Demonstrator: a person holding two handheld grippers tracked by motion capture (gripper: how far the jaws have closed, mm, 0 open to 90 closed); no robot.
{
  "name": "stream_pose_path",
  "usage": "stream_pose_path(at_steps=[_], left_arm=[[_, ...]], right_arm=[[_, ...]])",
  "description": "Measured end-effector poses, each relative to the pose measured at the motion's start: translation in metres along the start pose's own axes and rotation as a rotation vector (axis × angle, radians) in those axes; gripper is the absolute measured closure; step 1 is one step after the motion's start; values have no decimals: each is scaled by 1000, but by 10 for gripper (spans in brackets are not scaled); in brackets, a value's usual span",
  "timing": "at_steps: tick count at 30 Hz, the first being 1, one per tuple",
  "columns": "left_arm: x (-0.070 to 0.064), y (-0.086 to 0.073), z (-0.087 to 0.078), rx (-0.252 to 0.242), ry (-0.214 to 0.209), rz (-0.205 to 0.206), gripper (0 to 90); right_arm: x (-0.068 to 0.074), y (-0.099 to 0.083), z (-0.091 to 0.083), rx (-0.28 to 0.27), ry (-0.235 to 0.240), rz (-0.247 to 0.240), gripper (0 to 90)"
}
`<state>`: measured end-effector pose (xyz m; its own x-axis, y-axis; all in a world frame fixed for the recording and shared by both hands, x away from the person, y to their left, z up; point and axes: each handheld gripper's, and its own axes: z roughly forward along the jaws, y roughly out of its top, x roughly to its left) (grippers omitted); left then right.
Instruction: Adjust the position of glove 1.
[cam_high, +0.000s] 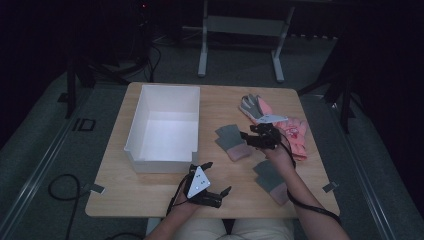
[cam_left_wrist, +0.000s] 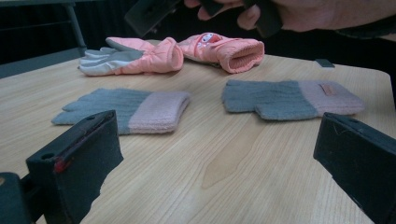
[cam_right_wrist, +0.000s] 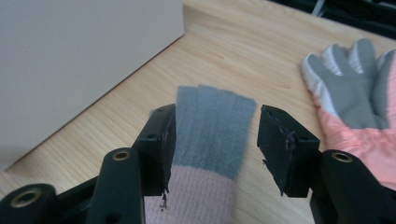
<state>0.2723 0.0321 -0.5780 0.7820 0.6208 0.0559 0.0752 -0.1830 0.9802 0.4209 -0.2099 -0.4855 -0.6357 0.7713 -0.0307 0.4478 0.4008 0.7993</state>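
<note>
Bimanual glove handling at a wooden table (cam_high: 150, 197), with a white box (cam_high: 165, 127) on its left half. The right gripper (cam_high: 250, 136) hangs directly above the nearer-to-box grey-and-pink knit glove (cam_high: 231, 141), its jaws spread wide and straddling the glove's width; in the right gripper view the glove (cam_right_wrist: 210, 144) runs lengthwise up the gap between the two black jaws, grey fingers pointing away from the camera and pink cuff toward it, so the glove's long axis lies along the gripper's line of sight and across the closing direction. Whether the jaw tips already touch the cloth cannot be told. The left gripper (cam_high: 212, 195) rests low near the table's front edge, well apart from every glove, jaws likewise spread and holding nothing. A second knit glove (cam_high: 272, 180) lies near the person's right forearm, and a pair of salmon padded gloves (cam_high: 280, 122) lies beyond the right gripper. The right hand is judged much the nearer to the straddled glove; closing across its width, then carrying it leftward to the box, appears the likely step in hand
</note>
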Motion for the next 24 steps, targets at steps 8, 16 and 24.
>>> stream_pose_path(at_steps=[8, 16, 24], left_arm=[[0, 0, 0, -2, -1, -4, 4], [0, 0, 0, -3, 2, 0, 4], [0, 0, -1, -6, 0, 0, 4]], right_arm=[[0, -2, 23, 59, 10, -12, 484], [2, -2, 44, 98, 25, -13, 530], [0, -12, 68, 160, 47, -18, 620]])
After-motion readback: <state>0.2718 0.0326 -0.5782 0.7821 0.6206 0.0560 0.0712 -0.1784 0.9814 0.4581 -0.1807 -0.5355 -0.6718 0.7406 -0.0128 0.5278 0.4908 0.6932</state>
